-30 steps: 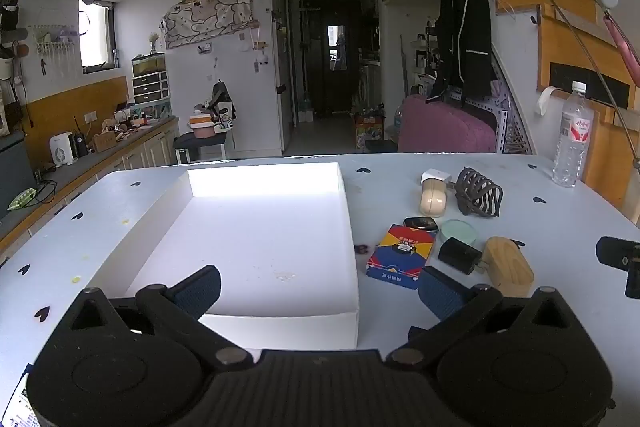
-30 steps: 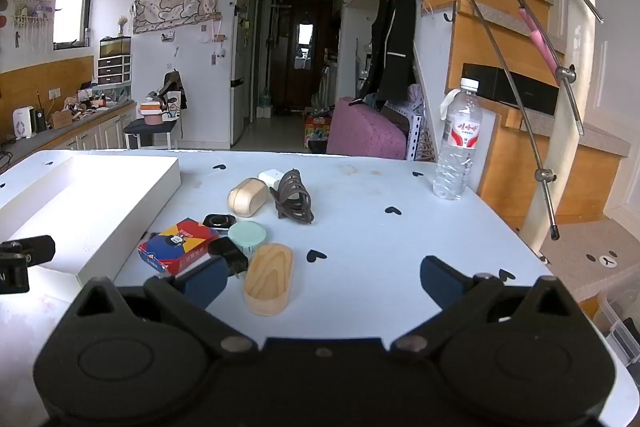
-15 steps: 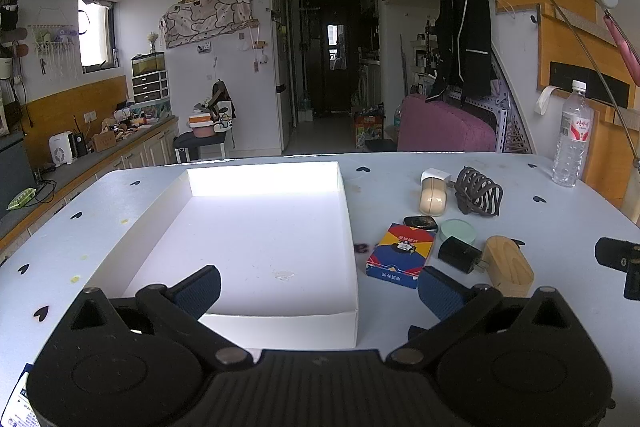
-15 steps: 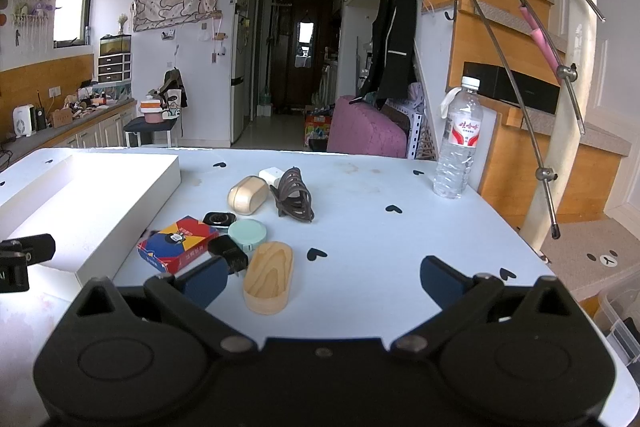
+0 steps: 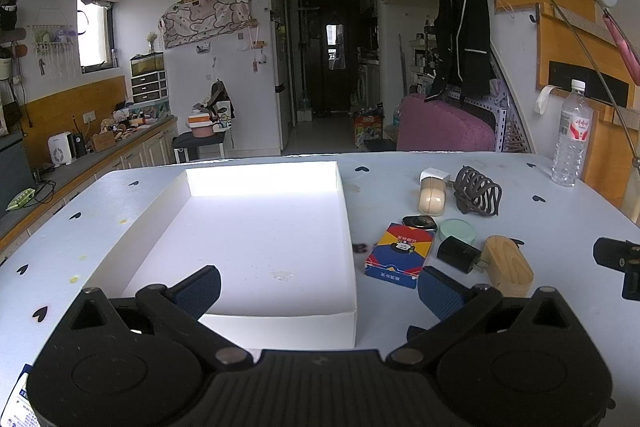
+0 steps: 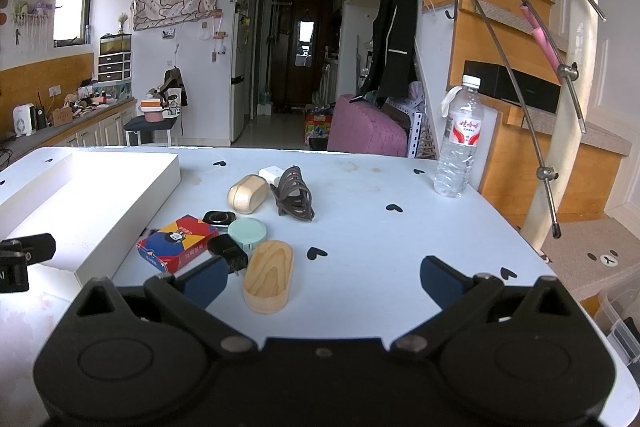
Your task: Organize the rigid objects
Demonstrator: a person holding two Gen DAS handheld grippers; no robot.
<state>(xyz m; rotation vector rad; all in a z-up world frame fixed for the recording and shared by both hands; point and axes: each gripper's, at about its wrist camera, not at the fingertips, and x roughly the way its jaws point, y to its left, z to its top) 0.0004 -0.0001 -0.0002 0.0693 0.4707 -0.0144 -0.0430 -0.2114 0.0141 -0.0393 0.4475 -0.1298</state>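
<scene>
A shallow white box (image 5: 256, 239) lies open on the pale blue table, also at the left of the right wrist view (image 6: 80, 195). Right of it lie a colourful card box (image 5: 400, 254) (image 6: 178, 242), a black charger (image 5: 458, 254) (image 6: 229, 251), a mint round case (image 5: 458, 230) (image 6: 247, 233), a wooden oval box (image 5: 507, 265) (image 6: 269, 275), a black watch face (image 5: 419, 223) (image 6: 219, 217), a beige case (image 5: 432, 195) (image 6: 248, 193), a white plug (image 5: 432, 174) and a dark hair claw (image 5: 478, 190) (image 6: 294, 195). My left gripper (image 5: 318, 289) is open over the box's near edge. My right gripper (image 6: 322, 279) is open, just short of the wooden oval.
A water bottle (image 6: 458, 143) stands at the table's far right, also in the left wrist view (image 5: 572, 135). The table's right edge (image 6: 532, 251) drops toward wooden stairs and a metal rack. A pink sofa (image 6: 370, 131) is beyond the far edge.
Both grippers have barely shifted; the right one has eased slightly forward toward the objects. Nothing was taken or moved.
</scene>
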